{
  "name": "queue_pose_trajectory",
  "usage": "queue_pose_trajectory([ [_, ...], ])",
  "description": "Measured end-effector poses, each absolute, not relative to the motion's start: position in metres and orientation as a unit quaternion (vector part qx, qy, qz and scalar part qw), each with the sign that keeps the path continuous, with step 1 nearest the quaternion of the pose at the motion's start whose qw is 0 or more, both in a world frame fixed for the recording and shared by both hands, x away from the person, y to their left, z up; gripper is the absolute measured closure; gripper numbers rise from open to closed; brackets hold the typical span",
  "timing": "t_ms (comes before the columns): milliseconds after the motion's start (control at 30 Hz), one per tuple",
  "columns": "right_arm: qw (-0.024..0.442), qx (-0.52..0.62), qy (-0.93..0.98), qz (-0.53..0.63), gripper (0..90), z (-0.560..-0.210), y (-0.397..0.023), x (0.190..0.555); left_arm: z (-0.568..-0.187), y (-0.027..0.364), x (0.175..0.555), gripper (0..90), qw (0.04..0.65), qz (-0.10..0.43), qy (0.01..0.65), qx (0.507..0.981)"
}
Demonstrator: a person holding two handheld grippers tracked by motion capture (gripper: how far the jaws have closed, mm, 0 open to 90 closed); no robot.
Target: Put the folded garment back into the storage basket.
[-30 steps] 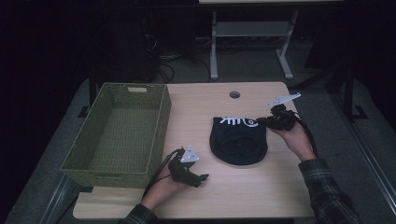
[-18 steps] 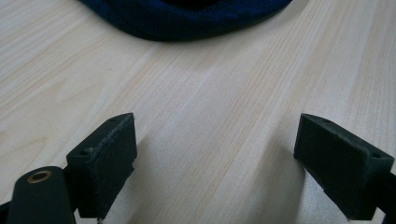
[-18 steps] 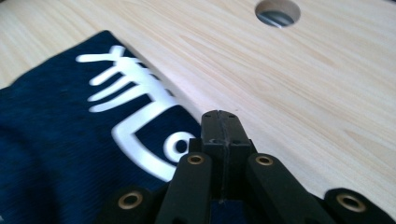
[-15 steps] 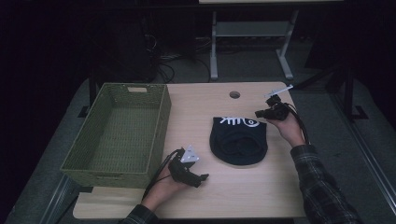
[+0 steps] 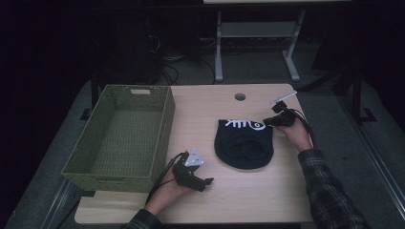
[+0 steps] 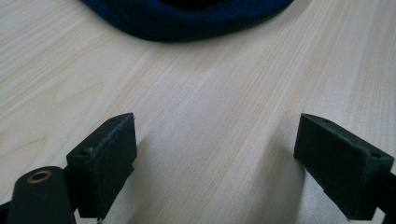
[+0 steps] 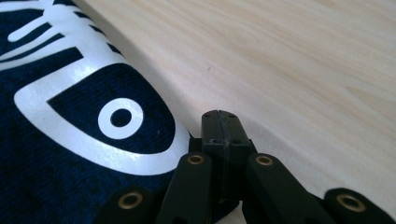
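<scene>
A dark blue cap (image 5: 243, 145) with a white fish-bone print lies flat on the desk (image 5: 229, 200), to the right of an empty green basket (image 5: 119, 138). The step in hand looks like the approach for a pick-up. The right claw (image 5: 271, 121) sits at the cap's upper right edge, clenched with nothing between its jaws — it likely needs to spread before gripping the fabric. The left claw (image 5: 203, 183) rests below and left of the cap, jaws wide apart, holding nothing.
</scene>
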State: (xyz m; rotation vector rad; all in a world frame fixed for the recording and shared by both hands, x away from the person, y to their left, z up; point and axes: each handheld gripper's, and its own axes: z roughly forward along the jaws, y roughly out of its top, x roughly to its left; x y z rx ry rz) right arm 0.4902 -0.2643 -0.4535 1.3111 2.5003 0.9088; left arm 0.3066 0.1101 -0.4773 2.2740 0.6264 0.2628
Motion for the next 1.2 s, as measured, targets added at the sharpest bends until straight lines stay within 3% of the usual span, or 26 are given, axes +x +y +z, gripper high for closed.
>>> queue_pose_trajectory([
  [1200, 0.076, 0.369, 0.883, 0.280, 90.0, -0.449, -0.272, 0.415, -0.477, 0.110, 0.307, 12.2, 0.374, 0.103, 0.245, 0.888],
])
